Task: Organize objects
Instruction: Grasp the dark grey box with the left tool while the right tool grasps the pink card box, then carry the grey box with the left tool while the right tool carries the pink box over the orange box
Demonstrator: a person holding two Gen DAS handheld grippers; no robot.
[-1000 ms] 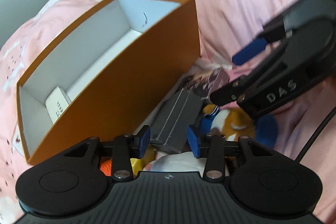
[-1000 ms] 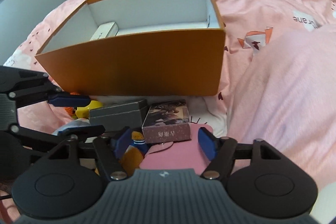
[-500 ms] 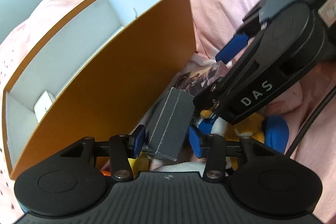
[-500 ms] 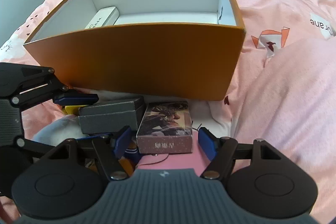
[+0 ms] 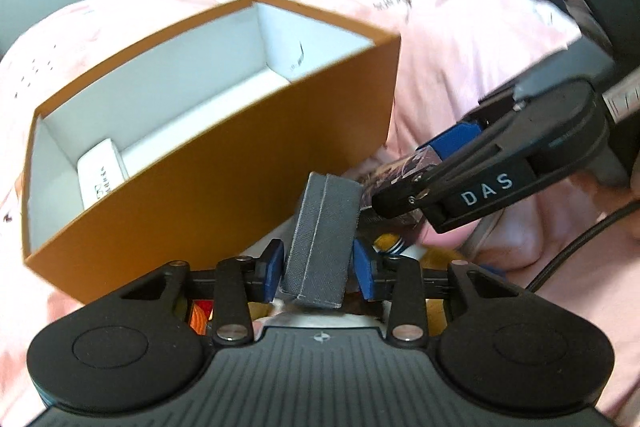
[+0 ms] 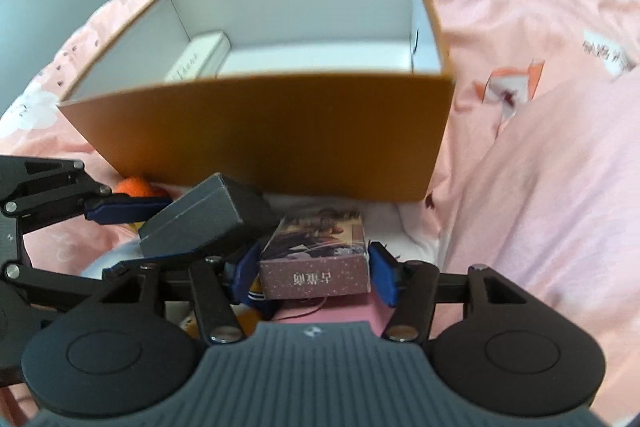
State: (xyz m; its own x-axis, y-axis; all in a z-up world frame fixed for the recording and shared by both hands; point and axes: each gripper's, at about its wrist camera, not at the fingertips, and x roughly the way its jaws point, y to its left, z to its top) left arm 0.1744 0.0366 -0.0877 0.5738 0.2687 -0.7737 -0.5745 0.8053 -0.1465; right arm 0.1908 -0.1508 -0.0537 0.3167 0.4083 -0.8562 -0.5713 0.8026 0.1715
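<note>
Grey cardboard first: my left gripper (image 5: pixel 318 269) has just closed on the grey box (image 5: pixel 324 239), tilted, at six o'clock. My right gripper (image 6: pixel 314 273) has just closed around the pink card box (image 6: pixel 316 259), pads touching. Pickup step, I judge; next, lift both over the orange box (image 6: pixel 280 139) wall at twelve. Only the right view shows the pink box's printed face.

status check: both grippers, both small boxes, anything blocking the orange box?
Left gripper closed on grey cardboard box, tilted. Right gripper closed on pink illustrated box. Open orange box directly ahead, nothing in the way.
</note>
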